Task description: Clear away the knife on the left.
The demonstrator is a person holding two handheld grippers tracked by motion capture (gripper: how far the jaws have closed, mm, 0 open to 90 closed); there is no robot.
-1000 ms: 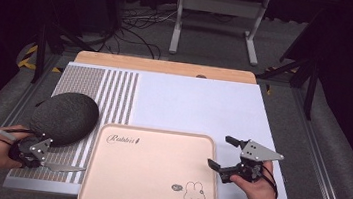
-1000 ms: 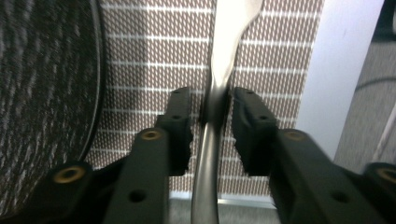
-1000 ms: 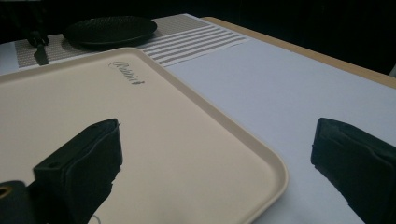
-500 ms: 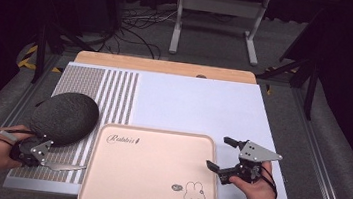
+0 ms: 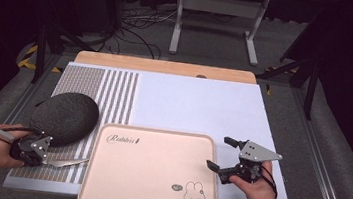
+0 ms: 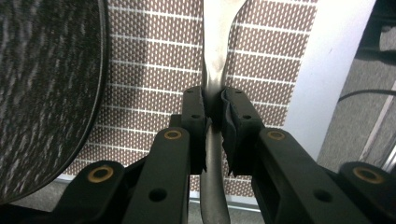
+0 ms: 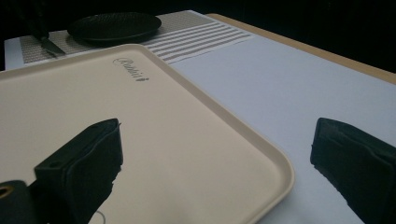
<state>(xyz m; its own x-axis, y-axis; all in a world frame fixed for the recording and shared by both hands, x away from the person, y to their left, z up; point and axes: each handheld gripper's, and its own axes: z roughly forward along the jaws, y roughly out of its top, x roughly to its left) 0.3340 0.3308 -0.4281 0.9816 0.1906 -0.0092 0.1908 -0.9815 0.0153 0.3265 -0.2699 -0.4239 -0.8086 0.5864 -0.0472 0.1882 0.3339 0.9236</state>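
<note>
My left gripper (image 5: pixel 49 158) lies at the near left of the table, over the dotted placemat (image 5: pixel 83 86). Its jaws have just been closing and now pinch the neck of a silvery metal utensil (image 5: pixel 69 161). In the left gripper view the utensil (image 6: pixel 215 56) runs forward from between the pads of my left gripper (image 6: pixel 214 100) and widens further out. My right gripper (image 5: pixel 220 153) stands open at the right edge of the beige rabbit tray (image 5: pixel 145 176). One of its jaws hangs over the tray (image 7: pixel 196 107), the other over the white mat (image 7: pixel 299 84).
A dark grey oval dish (image 5: pixel 65 117) sits just behind the left gripper, at the left in its view (image 6: pixel 42 93). The white mat (image 5: pixel 199 107) stretches bare behind the tray. A wooden strip (image 5: pixel 168 67) marks the table's far edge.
</note>
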